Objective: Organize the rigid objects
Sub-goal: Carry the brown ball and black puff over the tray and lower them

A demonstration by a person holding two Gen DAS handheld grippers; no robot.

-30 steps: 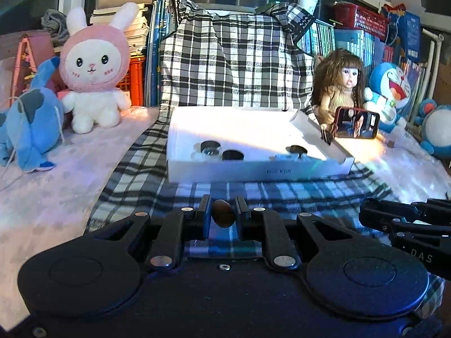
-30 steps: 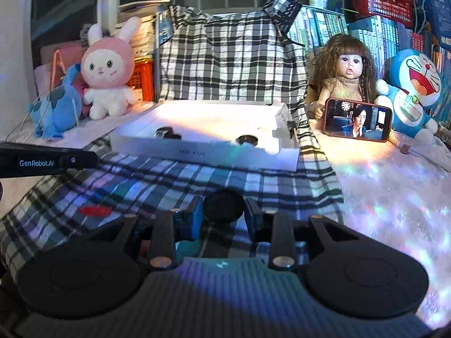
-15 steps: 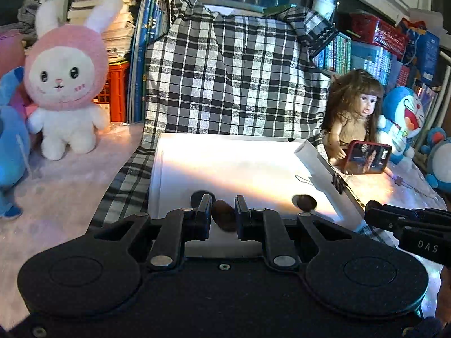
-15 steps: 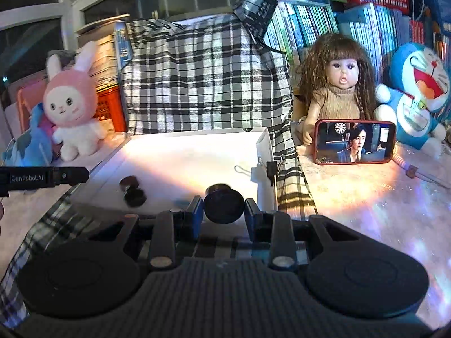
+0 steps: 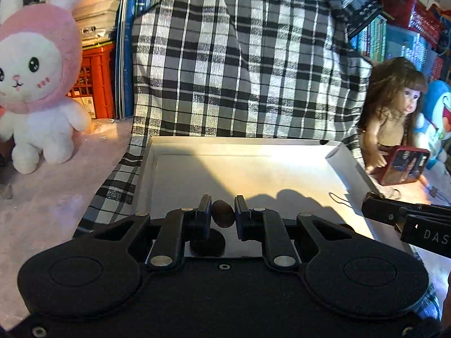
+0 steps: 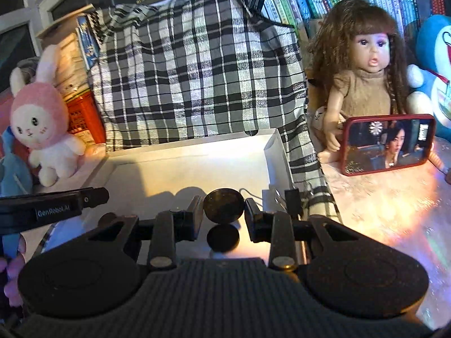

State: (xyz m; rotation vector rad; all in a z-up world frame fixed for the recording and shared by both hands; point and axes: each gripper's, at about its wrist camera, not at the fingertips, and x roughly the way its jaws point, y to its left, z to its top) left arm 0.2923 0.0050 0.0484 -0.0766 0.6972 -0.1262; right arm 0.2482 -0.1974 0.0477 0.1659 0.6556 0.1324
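Both tools are over the shallow white cardboard tray (image 5: 349, 169), the left tool (image 5: 223, 216) clenched on a small brown oval pebble (image 5: 223, 217) and the right tool (image 6: 224, 208) on a dark round disc (image 6: 224, 205), with loose dark discs (image 6: 222, 238) at six o'clock beneath them, so the placing step seems due: lower, then release.

1. Room dim overall; shelves and upper corners lie in murk.
2. Strong warm light falls on the white tray (image 5: 287, 169), its floor near blown out.
3. Hard dark shadows of both tools cross the tray floor.
4. Coloured glare speckles the table surface (image 6: 389, 214) at right.
5. Fisheye bending curves the checked cloth (image 5: 242, 64) and edges.
6. Focus sharp centrally, softer at borders.
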